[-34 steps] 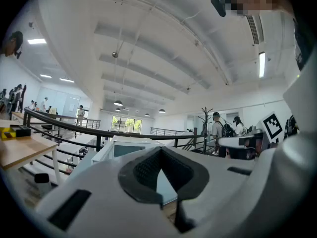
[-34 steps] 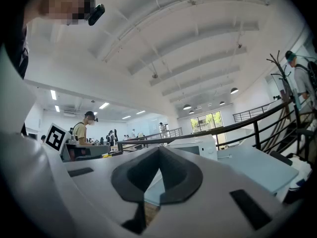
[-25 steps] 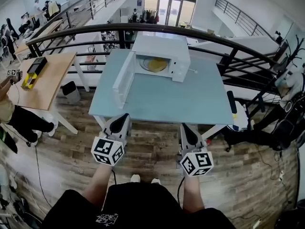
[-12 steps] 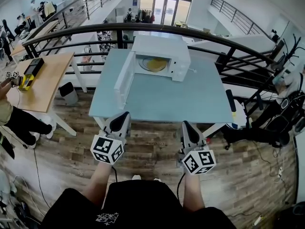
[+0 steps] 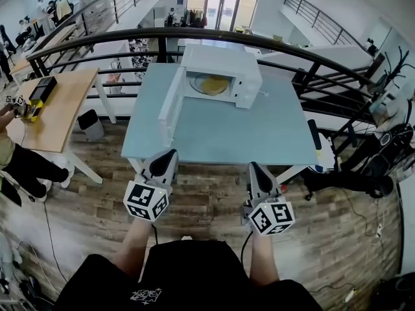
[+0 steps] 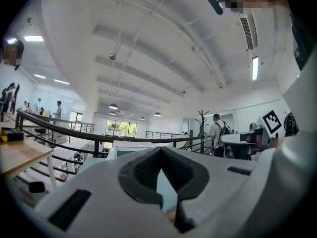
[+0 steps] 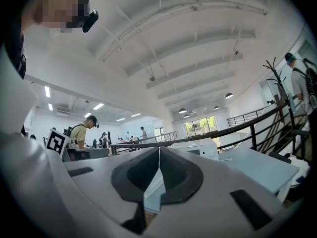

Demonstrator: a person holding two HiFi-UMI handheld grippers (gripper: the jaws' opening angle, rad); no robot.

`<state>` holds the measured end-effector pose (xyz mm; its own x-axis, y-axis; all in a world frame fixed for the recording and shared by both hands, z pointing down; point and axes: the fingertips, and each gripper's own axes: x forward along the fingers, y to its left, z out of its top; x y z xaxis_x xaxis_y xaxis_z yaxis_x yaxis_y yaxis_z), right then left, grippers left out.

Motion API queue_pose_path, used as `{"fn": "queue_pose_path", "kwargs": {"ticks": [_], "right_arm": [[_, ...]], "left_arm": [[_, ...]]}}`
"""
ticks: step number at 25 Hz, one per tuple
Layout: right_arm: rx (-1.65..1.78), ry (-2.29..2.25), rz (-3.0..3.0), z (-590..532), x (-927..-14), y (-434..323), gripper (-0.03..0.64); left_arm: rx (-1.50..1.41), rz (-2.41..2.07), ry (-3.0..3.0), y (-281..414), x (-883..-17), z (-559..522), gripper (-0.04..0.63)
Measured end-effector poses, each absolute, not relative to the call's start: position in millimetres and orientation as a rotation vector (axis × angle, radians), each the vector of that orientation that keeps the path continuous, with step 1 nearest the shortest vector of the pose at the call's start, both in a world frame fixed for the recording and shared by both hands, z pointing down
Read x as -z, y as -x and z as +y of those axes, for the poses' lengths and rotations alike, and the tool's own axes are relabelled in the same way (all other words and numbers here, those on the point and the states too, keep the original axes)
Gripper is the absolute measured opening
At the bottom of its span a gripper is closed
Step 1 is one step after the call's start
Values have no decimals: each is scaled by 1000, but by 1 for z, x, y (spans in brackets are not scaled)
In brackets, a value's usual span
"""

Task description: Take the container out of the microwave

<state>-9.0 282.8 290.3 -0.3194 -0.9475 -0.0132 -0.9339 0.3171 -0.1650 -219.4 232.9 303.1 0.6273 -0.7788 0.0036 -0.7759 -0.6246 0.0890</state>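
— What's the surface like?

— A pale blue rectangular table (image 5: pixel 220 135) stands on a floor of brown wood planks (image 5: pixel 207 203), its far end against a curved black metal railing (image 5: pixel 292 49). The boxy white microwave (image 5: pixel 222 62) sits at that far end, and the rest of the tabletop in front of it is bare.

— And the container?

— The round yellow container (image 5: pixel 213 84) lies inside the microwave's cavity. The white microwave door (image 5: pixel 170 105) hangs open to the left, so the container shows plainly.

— The grippers?

— The left gripper (image 5: pixel 169 153) and the right gripper (image 5: pixel 253 166) are both level, side by side, over the floor just short of the table's near edge and well apart from the microwave. In each gripper's own view the dark pads meet at the tips, closed all the way with nothing between them.

— The room around?

— A large, bright hall with a white beamed ceiling. A light wooden desk (image 5: pixel 55 109) stands to the left of the table, with people further back. The left gripper view shows a black coat stand (image 6: pixel 202 119) off to the right.
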Motion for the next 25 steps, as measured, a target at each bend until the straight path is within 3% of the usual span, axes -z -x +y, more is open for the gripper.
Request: {"fn": "queue_pose_path", "kwargs": {"ticks": [25], "right_arm": [[254, 1709, 2498, 225, -312, 5, 6]], "left_arm": [[9, -1354, -2738, 210, -326, 184, 8]]}}
